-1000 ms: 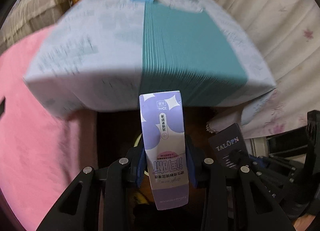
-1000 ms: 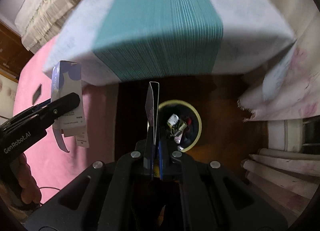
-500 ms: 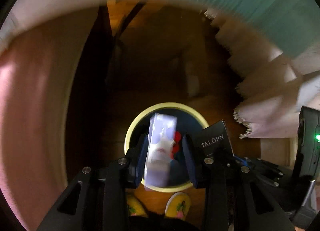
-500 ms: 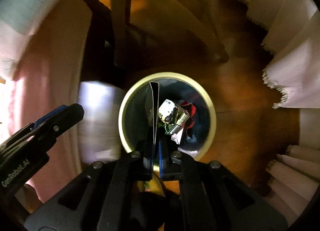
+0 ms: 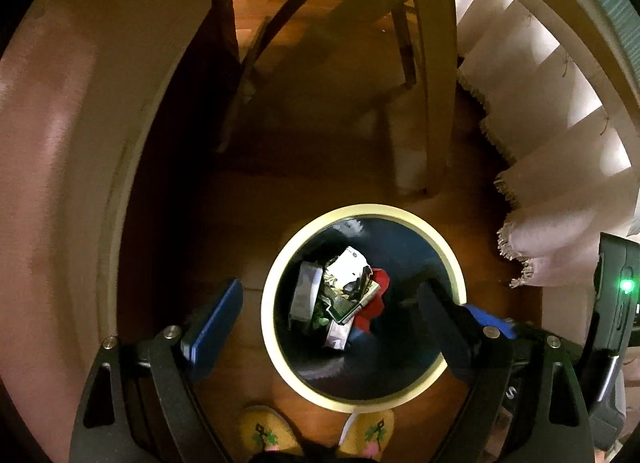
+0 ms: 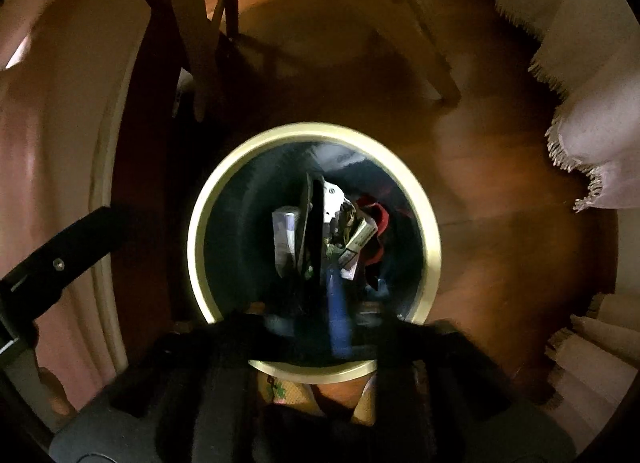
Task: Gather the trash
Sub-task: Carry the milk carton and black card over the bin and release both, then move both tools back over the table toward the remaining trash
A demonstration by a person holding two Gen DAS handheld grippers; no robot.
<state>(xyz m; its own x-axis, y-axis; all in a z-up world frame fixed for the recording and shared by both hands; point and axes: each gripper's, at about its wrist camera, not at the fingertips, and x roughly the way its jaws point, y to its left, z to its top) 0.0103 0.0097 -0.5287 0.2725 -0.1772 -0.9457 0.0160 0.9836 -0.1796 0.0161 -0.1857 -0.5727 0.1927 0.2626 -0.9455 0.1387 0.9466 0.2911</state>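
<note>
A round bin with a pale yellow rim [image 5: 276, 275] [image 6: 196, 223] stands on the wooden floor below both grippers. Crumpled wrappers, a red scrap and a purple-and-white box [image 5: 306, 295] [image 6: 285, 235] lie inside it. My left gripper [image 5: 330, 291] hangs over the bin, its jaws opening wide with nothing between them. My right gripper [image 6: 312, 319] is blurred and its jaws are opening. A flat dark box [image 6: 314, 219] stands on edge inside the bin just beyond them, free of the pads. One left finger [image 6: 60, 259] shows at the left edge.
Wooden chair legs [image 5: 436, 83] [image 6: 188, 23] rise behind the bin. A fringed white cloth [image 5: 552, 191] [image 6: 592, 135] hangs at the right and pink bedding [image 5: 60, 183] at the left. Two yellow slippers [image 5: 264, 435] sit just in front of the bin.
Both grippers dropped from table height to just over the bin. The left let go of the purple box and the right let go of the dark box; both now lie in the bin.
</note>
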